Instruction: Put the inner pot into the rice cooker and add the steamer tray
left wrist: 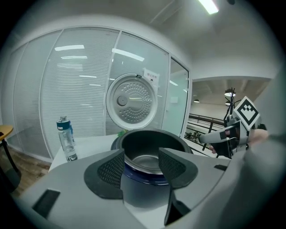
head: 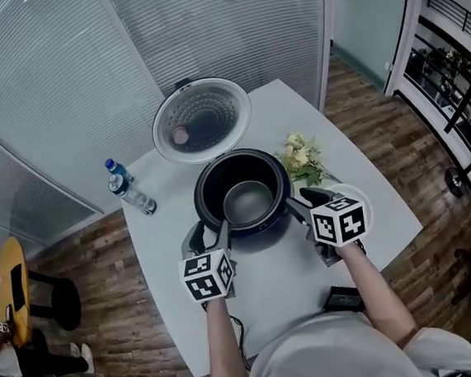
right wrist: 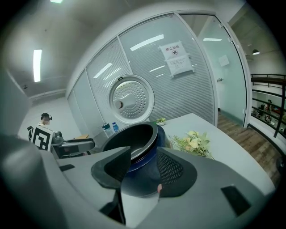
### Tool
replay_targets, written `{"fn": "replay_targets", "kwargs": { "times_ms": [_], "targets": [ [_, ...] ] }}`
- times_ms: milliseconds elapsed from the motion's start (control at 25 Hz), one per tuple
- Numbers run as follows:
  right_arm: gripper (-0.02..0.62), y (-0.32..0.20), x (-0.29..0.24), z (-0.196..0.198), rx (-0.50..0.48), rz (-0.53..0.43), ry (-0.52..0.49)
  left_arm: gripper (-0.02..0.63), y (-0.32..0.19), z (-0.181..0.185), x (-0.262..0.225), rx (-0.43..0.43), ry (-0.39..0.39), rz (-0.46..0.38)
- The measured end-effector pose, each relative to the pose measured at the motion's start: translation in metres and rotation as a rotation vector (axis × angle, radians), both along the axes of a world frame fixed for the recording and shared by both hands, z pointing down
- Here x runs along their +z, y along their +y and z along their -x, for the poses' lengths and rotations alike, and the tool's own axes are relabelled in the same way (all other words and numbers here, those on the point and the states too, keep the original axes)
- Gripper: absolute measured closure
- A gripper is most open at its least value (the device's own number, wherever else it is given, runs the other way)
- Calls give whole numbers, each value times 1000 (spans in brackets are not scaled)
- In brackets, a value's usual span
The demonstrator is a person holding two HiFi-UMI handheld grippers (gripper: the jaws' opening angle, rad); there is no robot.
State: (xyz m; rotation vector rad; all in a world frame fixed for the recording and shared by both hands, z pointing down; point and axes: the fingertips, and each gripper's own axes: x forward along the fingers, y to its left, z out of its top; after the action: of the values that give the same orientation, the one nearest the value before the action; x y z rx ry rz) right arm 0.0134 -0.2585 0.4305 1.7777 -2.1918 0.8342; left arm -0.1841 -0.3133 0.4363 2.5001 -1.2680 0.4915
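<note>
Standing near the middle of the white table, the rice cooker is being shown with its lid swung up on the far side and the inner pot seated inside it. A stretch of bare tabletop is being left open on the near side of the cooker. The table's left edge is being met just left of the left gripper, while the right edge is lying farther out past the right gripper. Wooden floor is being seen all round, and a glass wall is standing close behind the far corner. Both grippers are being held just beside the cooker's near rim, one on each side. The jaws of each are being kept moderately wide apart, with nothing gripped and nothing touched; only the cooker is being framed between the pads. One cooker, one pot and one lid are being counted. One bunch of flowers is lying to the right, and one black object is lying near the person. A white round thing is being partly hidden beside the right gripper. Bottles are standing at the far left: two tops are being shown in the right gripper view.
</note>
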Motion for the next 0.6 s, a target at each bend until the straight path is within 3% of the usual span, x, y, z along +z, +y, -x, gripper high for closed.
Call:
{"fn": "replay_targets", "kwargs": {
  "times_ms": [600],
  "targets": [
    [416,115,29,-26,177,62,-7,377,108,-51,5,256,15,32]
  ]
}}
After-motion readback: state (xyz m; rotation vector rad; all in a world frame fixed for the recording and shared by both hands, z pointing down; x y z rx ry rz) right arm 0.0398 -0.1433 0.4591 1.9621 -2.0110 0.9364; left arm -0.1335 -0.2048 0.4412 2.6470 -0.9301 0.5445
